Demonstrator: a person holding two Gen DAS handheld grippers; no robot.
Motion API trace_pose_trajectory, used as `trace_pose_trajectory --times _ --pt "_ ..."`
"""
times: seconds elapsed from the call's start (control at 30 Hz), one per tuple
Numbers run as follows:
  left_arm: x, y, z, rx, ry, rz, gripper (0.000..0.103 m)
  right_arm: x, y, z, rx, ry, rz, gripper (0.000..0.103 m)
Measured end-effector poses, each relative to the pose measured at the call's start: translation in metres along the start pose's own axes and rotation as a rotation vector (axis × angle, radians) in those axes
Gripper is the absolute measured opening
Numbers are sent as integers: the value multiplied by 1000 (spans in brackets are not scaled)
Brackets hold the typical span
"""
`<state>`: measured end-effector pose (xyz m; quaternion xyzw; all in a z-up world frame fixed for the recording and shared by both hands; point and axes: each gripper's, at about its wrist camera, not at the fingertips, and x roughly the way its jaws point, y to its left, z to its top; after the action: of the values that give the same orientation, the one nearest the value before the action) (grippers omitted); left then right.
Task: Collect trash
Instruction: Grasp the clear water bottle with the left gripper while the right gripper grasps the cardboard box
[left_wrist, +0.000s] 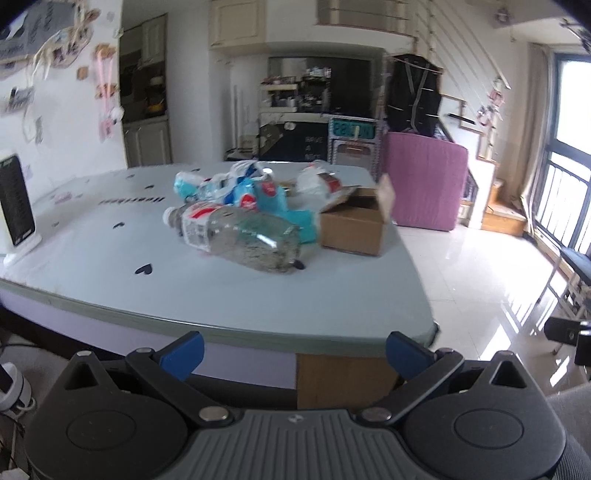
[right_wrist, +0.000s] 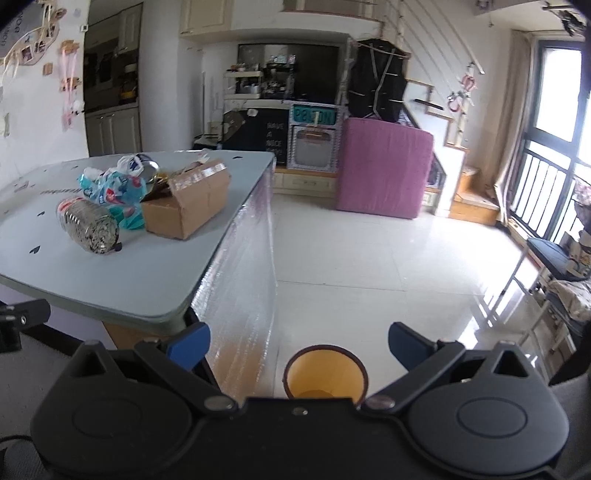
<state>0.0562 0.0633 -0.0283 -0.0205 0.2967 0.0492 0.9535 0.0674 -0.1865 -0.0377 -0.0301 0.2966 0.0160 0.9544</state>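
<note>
A heap of trash lies on the pale blue table (left_wrist: 147, 295) (right_wrist: 155, 273): a clear plastic bottle (left_wrist: 240, 236) (right_wrist: 90, 223) on its side, blue and white plastic wrappers (left_wrist: 251, 192) (right_wrist: 114, 186), and an open cardboard box (left_wrist: 354, 221) (right_wrist: 188, 203). A round bin with a yellow inside (right_wrist: 325, 373) stands on the floor just below my right gripper. My left gripper (left_wrist: 293, 352) is open, in front of the table's near edge and well short of the trash. Off the table's right corner, above the floor, my right gripper (right_wrist: 299, 345) is open too, holding nothing.
A white stand with a dark panel (left_wrist: 16, 206) sits at the table's left edge. A purple padded block (left_wrist: 424, 181) (right_wrist: 384, 166) stands on the tiled floor (right_wrist: 388, 258) behind. Chairs (right_wrist: 554, 266) and a window railing are at the right.
</note>
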Motion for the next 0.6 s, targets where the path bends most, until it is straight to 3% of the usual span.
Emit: trace_pose_trajectory --times 0.23,0.43,0.6 --pt "39 34 37 -90 3 51 103 46 21 31 -16 -4 66 103" --pt "77 60 80 -228 2 100 103 75 43 65 -64 -77 97 103" --pt "120 74 114 -358 47 148 103 96 59 95 -57 -149 111 103"
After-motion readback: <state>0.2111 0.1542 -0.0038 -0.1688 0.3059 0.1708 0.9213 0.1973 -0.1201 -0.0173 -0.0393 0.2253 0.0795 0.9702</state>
